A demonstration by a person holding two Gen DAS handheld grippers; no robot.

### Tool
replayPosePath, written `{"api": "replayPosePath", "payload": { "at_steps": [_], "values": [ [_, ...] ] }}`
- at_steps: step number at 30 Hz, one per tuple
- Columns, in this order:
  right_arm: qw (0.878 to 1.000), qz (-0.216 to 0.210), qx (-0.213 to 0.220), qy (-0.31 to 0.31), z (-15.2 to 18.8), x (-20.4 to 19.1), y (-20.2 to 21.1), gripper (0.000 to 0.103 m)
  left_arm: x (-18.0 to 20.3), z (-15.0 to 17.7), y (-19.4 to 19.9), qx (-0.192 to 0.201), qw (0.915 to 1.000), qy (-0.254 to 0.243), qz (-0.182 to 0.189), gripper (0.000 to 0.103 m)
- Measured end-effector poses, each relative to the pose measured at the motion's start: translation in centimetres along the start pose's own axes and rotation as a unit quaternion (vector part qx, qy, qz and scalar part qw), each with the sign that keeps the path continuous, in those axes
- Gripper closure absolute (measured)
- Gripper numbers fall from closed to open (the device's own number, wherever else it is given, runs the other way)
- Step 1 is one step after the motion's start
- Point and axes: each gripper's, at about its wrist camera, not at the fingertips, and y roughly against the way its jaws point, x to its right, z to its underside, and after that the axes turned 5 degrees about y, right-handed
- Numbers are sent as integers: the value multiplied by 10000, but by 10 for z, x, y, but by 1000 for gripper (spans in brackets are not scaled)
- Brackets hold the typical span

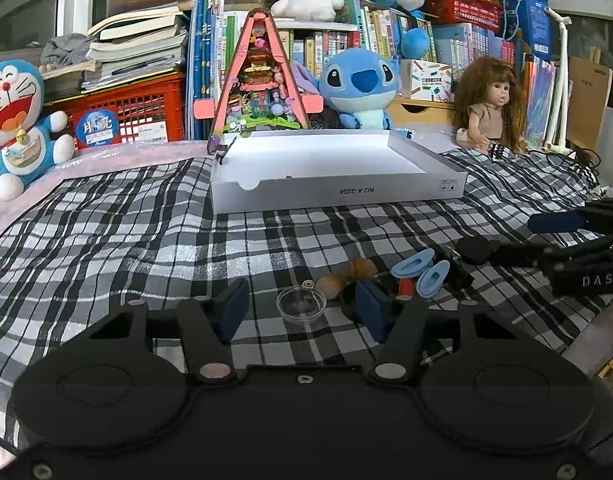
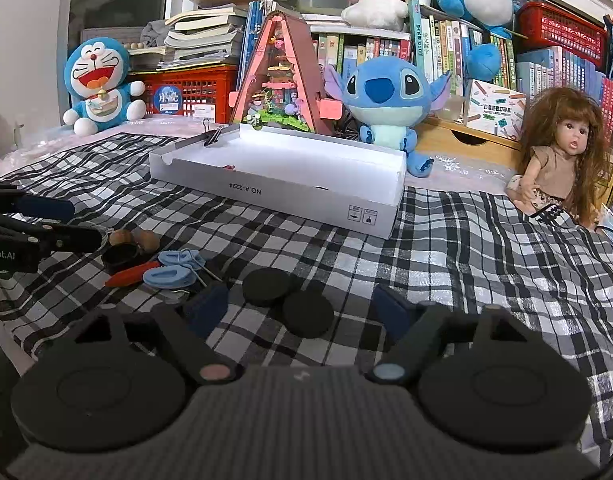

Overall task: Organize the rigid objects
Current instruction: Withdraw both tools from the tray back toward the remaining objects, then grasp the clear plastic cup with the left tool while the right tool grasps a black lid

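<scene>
Your left gripper point(image 1: 302, 312) hangs low over the checked cloth point(image 1: 146, 232), jaws spread wide with nothing between the pads. A small clear plastic dome point(image 1: 301, 306) lies on the cloth in the gap, touching neither pad. Just beyond it sit two brown nuts point(image 1: 346, 274), side by side; to their right, a pair of light-blue doll shoes point(image 1: 420, 270) and an orange-red piece point(image 1: 405, 288) partly hidden behind your right pad.

Your right gripper point(image 2: 302, 310) is likewise low, jaws wide apart and empty. Two black round discs point(image 2: 286, 298) lie on the cloth between its pads, overlapping at their edges. In this view the doll shoes point(image 2: 174, 268) lie to the left of the discs, with the orange-red piece point(image 2: 132, 274) touching them, a shallow black cap point(image 2: 120, 258) behind, and the nuts point(image 2: 134, 238) behind that.

The white cardboard box lid point(image 1: 338, 194) lies open side up toward the far edge of the cloth, well apart from the small things. A black binder clip point(image 2: 212, 136) is on its far left corner. Something small and red shows inside near the front wall; you cannot tell what it is.

Behind the box: Doraemon plush point(image 1: 14, 120), Stitch plush point(image 1: 360, 84), doll point(image 1: 488, 108), bookshelf point(image 1: 386, 40).
</scene>
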Motion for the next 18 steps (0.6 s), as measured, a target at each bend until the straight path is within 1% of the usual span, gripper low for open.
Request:
{"api": "replayPosePath", "payload": {
  "at_steps": [3, 4, 9, 14, 16, 17, 18],
  "values": [
    [9997, 153, 126, -124, 2, 3, 4, 33, -3, 1, -2, -57, 9999, 97, -19, 52],
    [9996, 189, 147, -173, 2, 4, 4, 34, -3, 2, -3, -77, 9999, 130, -26, 52],
    [9994, 179, 67, -276, 4, 8, 2, 37, -4, 3, -9, -150, 9996, 237, -27, 57],
    [9990, 148, -82, -416, 8, 8, -4, 38, -2, 3, -14, -182, 9995, 248, -52, 59],
    [9986, 124, -137, -501, 9, 9, -7, 39, -1, 3, -16, -214, 9994, 253, -43, 63],
    [9984, 125, -168, -528, 9, 9, -9, 40, -1, 3, -18, -236, 9994, 266, -34, 67],
    [9982, 123, -193, -549, 9, 9, -10, 42, -1, 4, -19, -257, 9993, 279, -28, 74]
  ]
}}
